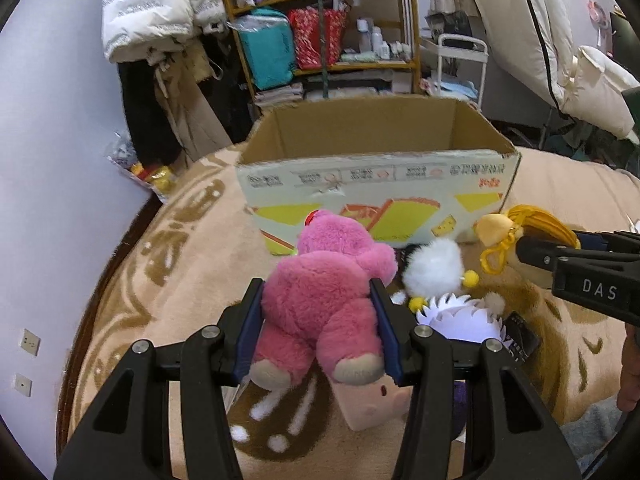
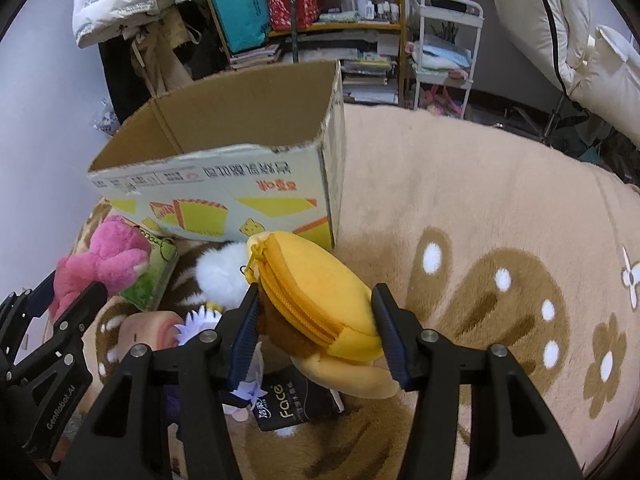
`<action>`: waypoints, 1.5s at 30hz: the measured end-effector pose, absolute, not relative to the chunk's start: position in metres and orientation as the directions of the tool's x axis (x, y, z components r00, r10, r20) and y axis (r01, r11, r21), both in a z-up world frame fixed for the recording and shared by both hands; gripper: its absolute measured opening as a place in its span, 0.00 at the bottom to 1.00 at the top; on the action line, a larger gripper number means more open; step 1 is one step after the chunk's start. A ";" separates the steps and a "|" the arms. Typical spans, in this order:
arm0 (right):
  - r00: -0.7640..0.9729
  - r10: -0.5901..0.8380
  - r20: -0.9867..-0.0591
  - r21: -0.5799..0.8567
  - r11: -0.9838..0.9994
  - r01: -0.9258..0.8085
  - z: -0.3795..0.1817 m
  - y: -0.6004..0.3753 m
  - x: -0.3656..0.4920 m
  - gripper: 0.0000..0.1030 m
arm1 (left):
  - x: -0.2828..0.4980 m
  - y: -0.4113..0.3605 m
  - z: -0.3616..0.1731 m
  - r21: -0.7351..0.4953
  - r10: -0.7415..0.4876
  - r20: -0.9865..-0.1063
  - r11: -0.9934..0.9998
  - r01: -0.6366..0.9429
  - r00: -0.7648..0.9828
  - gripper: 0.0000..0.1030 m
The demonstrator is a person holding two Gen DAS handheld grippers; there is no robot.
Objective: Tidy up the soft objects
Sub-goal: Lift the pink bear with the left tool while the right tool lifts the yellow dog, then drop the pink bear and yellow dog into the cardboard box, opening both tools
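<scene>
Squeezing a fuzzy pink plush bear (image 1: 320, 308), my left gripper (image 1: 320, 316) holds it above the beige fleece blanket (image 2: 480, 200); my right gripper (image 2: 316, 320) clamps a rounded yellow zippered pouch (image 2: 316, 296). Beyond stands the open cardboard box (image 1: 376, 184).

Even, soft indoor light, sharp centre, strong fisheye bending and dark vignetted corners.

I see beige plush blanket (image 2: 460, 184) w/ brown flower print; cardboard box (image 2: 224, 196) sits upper-left, black tissue pack (image 2: 292, 400) bottom centre, white pom-pom (image 2: 220, 276) btw them.
</scene>
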State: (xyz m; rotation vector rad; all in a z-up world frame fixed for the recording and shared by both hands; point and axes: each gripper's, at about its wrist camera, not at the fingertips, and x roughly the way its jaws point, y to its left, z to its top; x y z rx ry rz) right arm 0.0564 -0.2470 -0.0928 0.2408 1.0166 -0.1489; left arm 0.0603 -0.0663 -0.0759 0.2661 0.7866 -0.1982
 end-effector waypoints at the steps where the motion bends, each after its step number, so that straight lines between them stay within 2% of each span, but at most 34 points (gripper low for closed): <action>1: 0.524 -0.020 -0.851 0.123 0.964 0.236 -0.091 -0.246 0.055 0.55 | 0.059 -0.065 -0.074 0.169 -0.068 -0.710 0.950 0.263 0.700 0.49; 7: 0.595 -0.041 -0.802 0.126 0.963 0.237 -0.069 -0.241 0.043 0.54 | 0.058 -0.055 -0.065 0.188 -0.029 -0.678 0.959 0.212 0.735 0.49; 14: 0.718 -0.027 -0.696 0.158 0.969 0.190 -0.031 -0.232 0.032 0.54 | 0.049 -0.047 -0.043 0.182 -0.046 -0.612 0.963 0.197 0.790 0.49; 20: 0.786 -0.018 -0.618 0.154 0.978 0.144 0.001 -0.219 0.026 0.54 | 0.034 -0.050 -0.008 0.199 -0.084 -0.509 0.957 0.212 0.857 0.49; 24: 0.825 -0.018 -0.565 0.139 0.983 0.117 0.028 -0.215 0.029 0.54 | 0.030 -0.057 0.017 0.252 -0.098 -0.438 0.941 0.227 0.894 0.49; 35: 0.889 -0.033 -0.457 0.099 0.991 0.087 0.083 -0.210 0.065 0.54 | 0.063 -0.066 0.071 0.232 -0.129 -0.335 0.949 0.214 0.934 0.49; 40: 0.897 -0.027 -0.442 0.126 0.988 0.092 0.083 -0.211 0.087 0.54 | 0.088 -0.069 0.077 0.198 -0.130 -0.337 0.958 0.205 0.932 0.49; 45: 0.883 -0.021 -0.469 0.145 0.984 0.101 0.064 -0.217 0.100 0.54 | 0.108 -0.074 0.060 0.205 -0.129 -0.364 0.955 0.215 0.923 0.49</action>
